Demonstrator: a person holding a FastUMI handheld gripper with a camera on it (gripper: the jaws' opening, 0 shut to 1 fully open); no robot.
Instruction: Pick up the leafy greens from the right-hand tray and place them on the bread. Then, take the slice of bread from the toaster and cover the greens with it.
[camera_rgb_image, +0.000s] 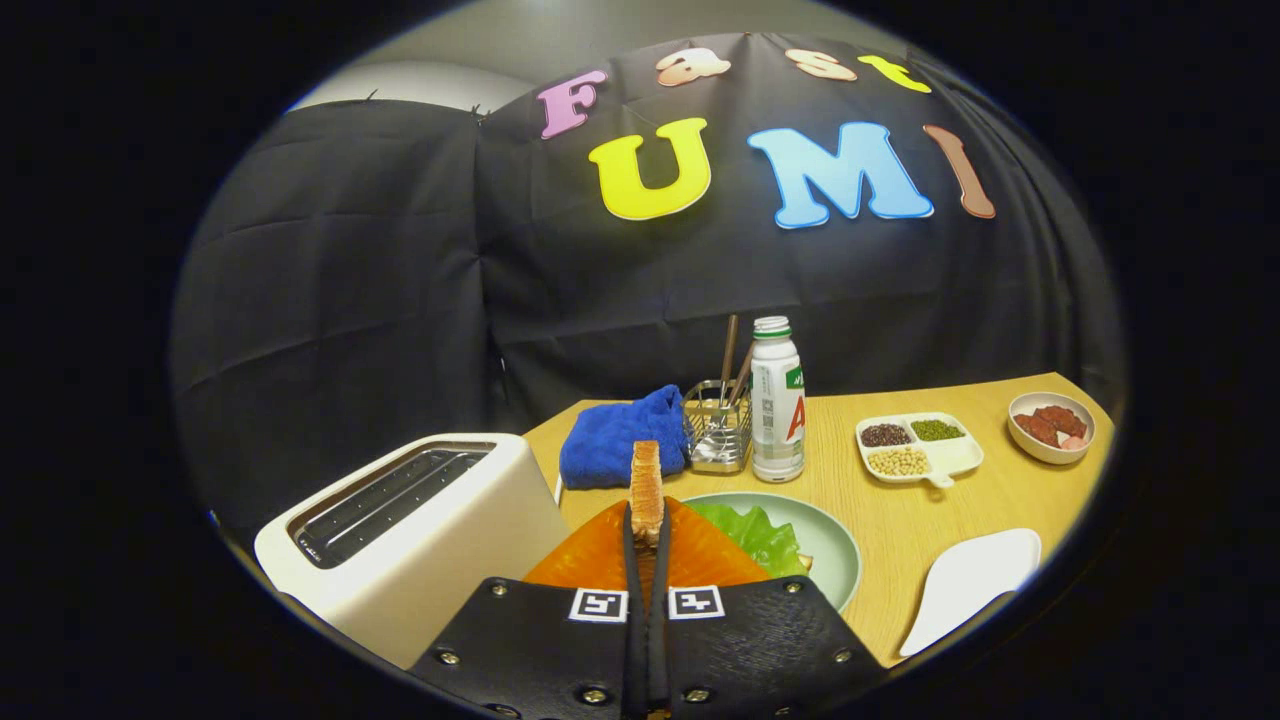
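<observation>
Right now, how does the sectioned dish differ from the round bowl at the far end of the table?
The sectioned dish is flat, roughly rectangular and split into compartments holding dark, green and pale grains, with one compartment bare; the round bowl is deeper, undivided and holds reddish chunks. The dish sits nearer the bottle; the bowl lies farther out by the table's corner. Both are pale and rest on the wooden table. The gripper is shut on the bread slice.
</observation>
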